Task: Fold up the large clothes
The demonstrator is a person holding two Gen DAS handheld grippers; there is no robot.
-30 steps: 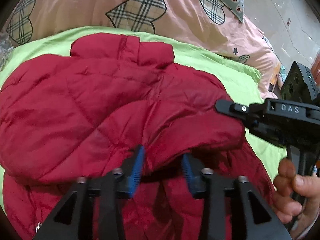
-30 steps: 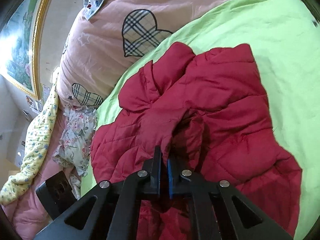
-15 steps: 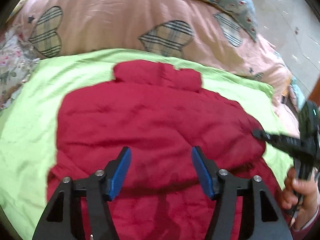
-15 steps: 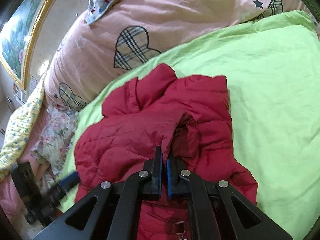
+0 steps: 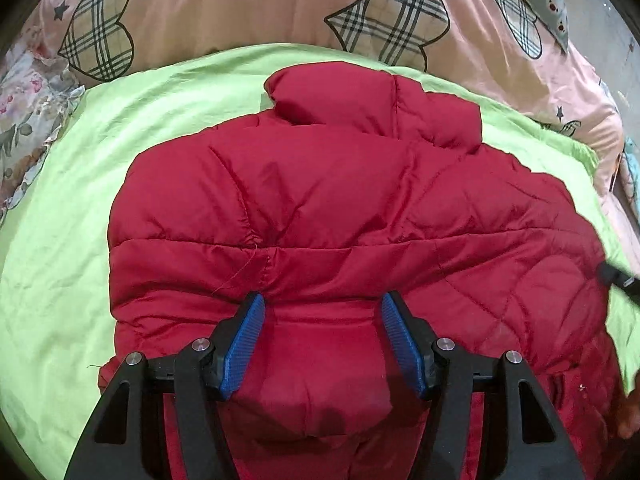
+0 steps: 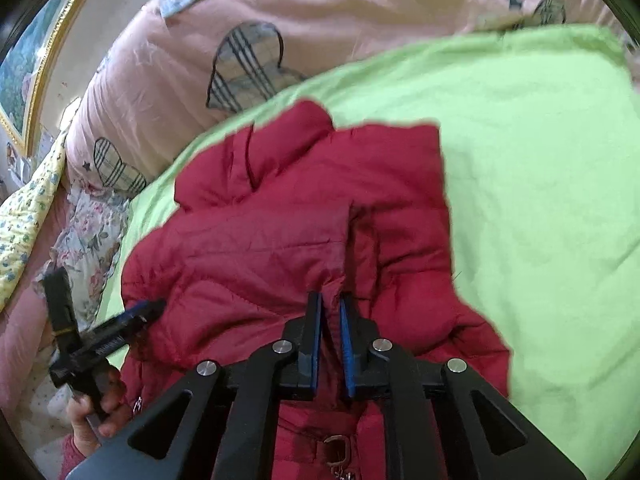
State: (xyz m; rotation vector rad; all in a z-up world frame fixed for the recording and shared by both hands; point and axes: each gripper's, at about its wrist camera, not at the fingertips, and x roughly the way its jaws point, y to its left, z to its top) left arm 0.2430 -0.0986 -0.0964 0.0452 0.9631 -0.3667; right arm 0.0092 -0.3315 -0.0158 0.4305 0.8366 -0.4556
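Observation:
A red quilted puffer jacket (image 5: pixel 320 200) lies on a lime green sheet (image 5: pixel 60 260), collar toward the pink duvet. My left gripper (image 5: pixel 320 320) is open and empty, its blue pads wide apart just above the jacket's lower fold. In the right wrist view the jacket (image 6: pixel 280 240) shows with one sleeve folded across it. My right gripper (image 6: pixel 330 308) has its jaws slightly apart around a pinch of red fabric at the sleeve end. The left gripper also shows in the right wrist view (image 6: pixel 148 308), at the jacket's left edge.
A pink duvet with plaid hearts (image 5: pixel 360 8) lies behind the jacket. Floral fabric (image 6: pixel 88 232) and a yellow flowered quilt (image 6: pixel 24 216) are heaped at the left. A framed picture (image 6: pixel 36 60) hangs on the wall. The green sheet (image 6: pixel 540 160) spreads to the right.
My left gripper let go of the fold, opened wide and moved left. My right gripper carried the sleeve over the jacket and its jaws have begun to part.

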